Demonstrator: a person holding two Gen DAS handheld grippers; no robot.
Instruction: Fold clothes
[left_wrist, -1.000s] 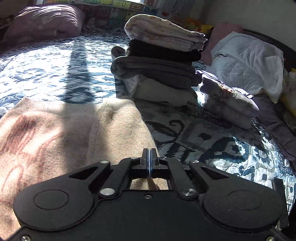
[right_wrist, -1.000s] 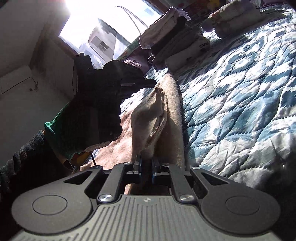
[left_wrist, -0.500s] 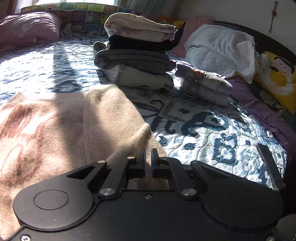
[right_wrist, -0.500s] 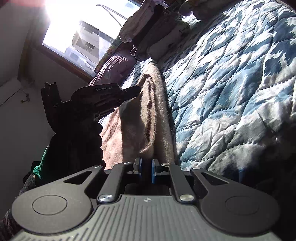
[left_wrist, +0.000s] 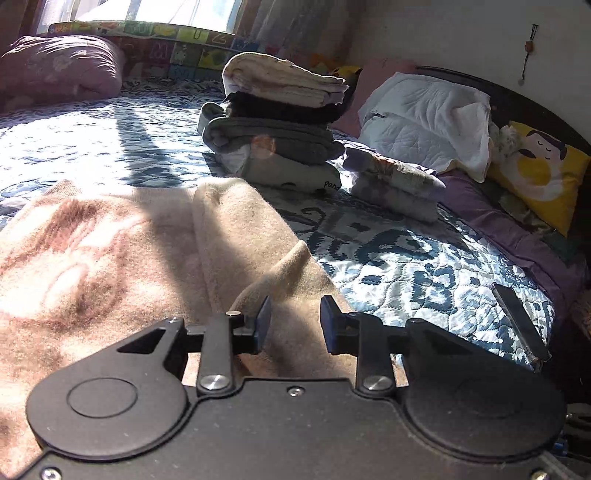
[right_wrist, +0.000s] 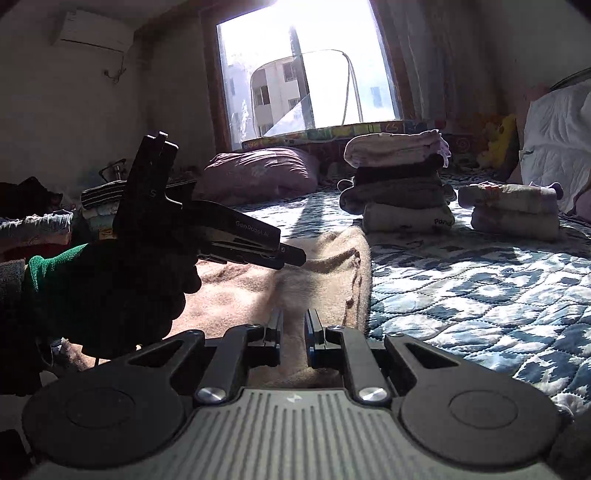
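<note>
The beige sweater (left_wrist: 122, 258) lies flat on the bed's quilt (left_wrist: 424, 273), with one side already turned in so a soft ridge runs up its right edge. My left gripper (left_wrist: 294, 325) hangs just above that folded edge with its jaws spread wide and nothing between them. My right gripper (right_wrist: 293, 334) sits low over the near end of the same garment, jaws parted by a narrow gap and holding nothing.

I judge the next job is to take a fresh hold for the following fold. To do it well, I should pinch both layers at the near hem, one corner with each hand, so the turned-in flap does not slide open. Then I lift evenly and lay the hem toward the collar.

The knit looks fuzzy, thick and limp, with a faded reddish-brown pattern; it will sag wherever it is unsupported. The quilt is stitched into puffy blue and white patches. Farther back stands a tall stack of folded clothes (left_wrist: 280, 122), with a smaller stack (left_wrist: 395, 184) just beside it.
</note>
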